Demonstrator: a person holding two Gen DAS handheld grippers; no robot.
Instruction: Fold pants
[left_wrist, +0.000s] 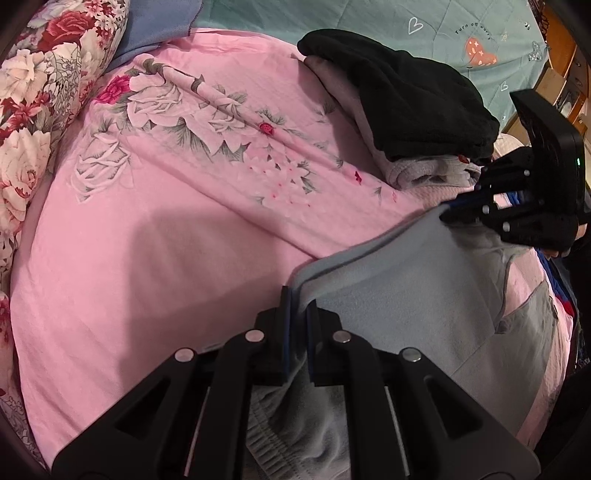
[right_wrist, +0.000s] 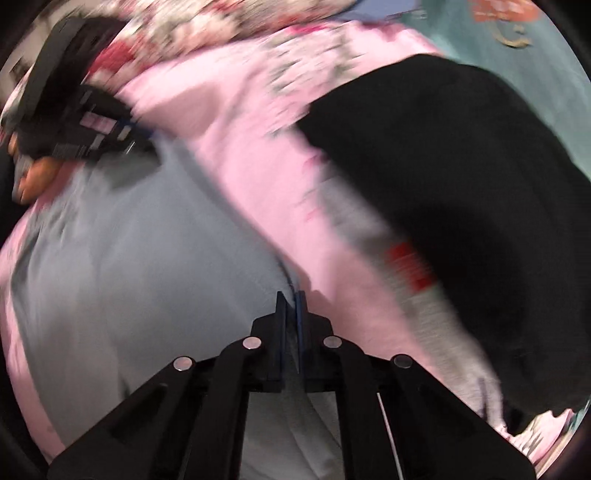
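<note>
Light grey fleece pants (left_wrist: 417, 295) lie on a pink flowered bedsheet (left_wrist: 155, 236), lifted along one edge. My left gripper (left_wrist: 300, 306) is shut on that edge at its near corner. My right gripper (left_wrist: 448, 212) shows at the right of the left wrist view, shut on the far corner of the same edge. In the blurred right wrist view the right gripper (right_wrist: 291, 299) is shut on the grey pants (right_wrist: 140, 266), and the left gripper (right_wrist: 142, 136) holds them at upper left.
A stack of folded clothes, black on top (left_wrist: 402, 92) and grey below (left_wrist: 421, 171), lies beyond the pants. A flowered pillow (left_wrist: 40, 92) lies at the left. A teal quilt (left_wrist: 461, 33) covers the far side. Wooden furniture (left_wrist: 557, 81) stands at far right.
</note>
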